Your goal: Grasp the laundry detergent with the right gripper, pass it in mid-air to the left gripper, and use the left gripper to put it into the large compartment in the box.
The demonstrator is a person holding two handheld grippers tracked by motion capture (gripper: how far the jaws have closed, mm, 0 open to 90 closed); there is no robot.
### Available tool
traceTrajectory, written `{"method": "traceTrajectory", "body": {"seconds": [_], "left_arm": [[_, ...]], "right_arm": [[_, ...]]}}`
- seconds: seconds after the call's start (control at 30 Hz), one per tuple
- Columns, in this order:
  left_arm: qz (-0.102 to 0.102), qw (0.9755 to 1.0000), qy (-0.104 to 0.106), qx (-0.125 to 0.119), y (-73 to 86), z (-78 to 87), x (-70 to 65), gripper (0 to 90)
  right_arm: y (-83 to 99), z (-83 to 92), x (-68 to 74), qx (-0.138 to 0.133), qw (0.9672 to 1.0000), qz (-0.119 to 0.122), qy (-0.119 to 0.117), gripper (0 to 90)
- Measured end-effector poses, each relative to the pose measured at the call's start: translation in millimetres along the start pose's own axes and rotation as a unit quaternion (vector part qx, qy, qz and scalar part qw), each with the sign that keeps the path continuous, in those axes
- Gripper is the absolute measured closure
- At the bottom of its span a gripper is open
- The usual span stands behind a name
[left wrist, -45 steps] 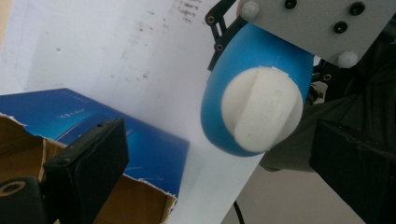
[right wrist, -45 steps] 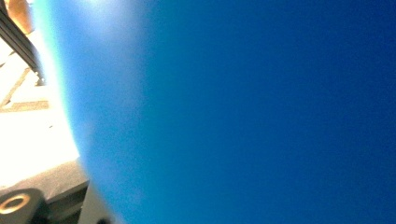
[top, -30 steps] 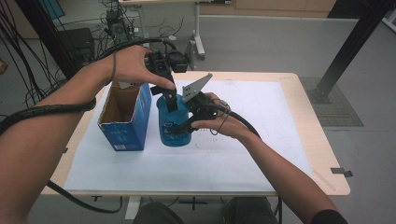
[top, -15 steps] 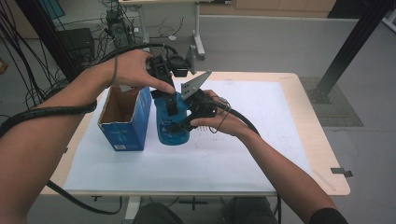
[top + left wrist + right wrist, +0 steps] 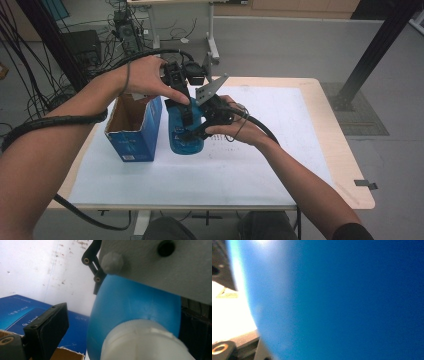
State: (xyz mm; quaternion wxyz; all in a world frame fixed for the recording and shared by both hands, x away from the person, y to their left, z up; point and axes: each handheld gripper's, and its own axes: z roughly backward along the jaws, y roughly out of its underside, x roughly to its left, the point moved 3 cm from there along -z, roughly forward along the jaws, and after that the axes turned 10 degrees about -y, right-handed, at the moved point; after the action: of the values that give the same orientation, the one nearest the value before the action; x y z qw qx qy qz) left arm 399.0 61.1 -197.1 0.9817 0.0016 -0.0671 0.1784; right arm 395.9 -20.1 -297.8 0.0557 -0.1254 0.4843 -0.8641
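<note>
A blue bottle [image 5: 186,141] with a white cap [image 5: 140,342] stands upright on the table, just right of an open blue carton [image 5: 132,131]. From the right, my right gripper [image 5: 194,131] is shut on the bottle's body, and the blue wall [image 5: 337,300] fills the right gripper view. My left gripper [image 5: 184,111] comes down over the bottle's top. In the left gripper view its jaws stand either side of the cap, and the left jaw's pad [image 5: 50,330] is clear of it. The right gripper's grey plate [image 5: 162,267] sits just above the bottle's shoulder [image 5: 130,302].
A white sheet [image 5: 260,165] covers most of the wooden table [image 5: 320,87]. The carton's top is open, and its blue side [image 5: 22,312] lies beside the bottle. Thick cables trail off both grippers. Table legs, cables and a black post stand on the floor behind.
</note>
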Motion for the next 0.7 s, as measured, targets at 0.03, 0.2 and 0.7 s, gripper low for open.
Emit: {"method": "traceTrajectory", "body": {"seconds": [0.03, 0.2, 0.7], "left_arm": [[-0.005, 1.0000, -0.001, 0.004, -0.8, -0.2, -0.1, 5.5], [-0.004, 1.0000, 0.000, 0.000, -2.0, 0.8, -0.7, 5.5], [-0.009, 1.0000, -0.001, 0.001, -3.6, 2.5, -1.8, 5.5]], "right_arm": [[-0.2, 0.1, 0.4, 0.000, 1.0000, 0.000, 0.000, 43.6], [-0.5, 0.9, 1.2, -0.001, 1.0000, -0.001, 0.001, 43.6], [0.0, 2.8, -2.5, -0.005, 0.9999, 0.003, 0.009, 43.5]]}}
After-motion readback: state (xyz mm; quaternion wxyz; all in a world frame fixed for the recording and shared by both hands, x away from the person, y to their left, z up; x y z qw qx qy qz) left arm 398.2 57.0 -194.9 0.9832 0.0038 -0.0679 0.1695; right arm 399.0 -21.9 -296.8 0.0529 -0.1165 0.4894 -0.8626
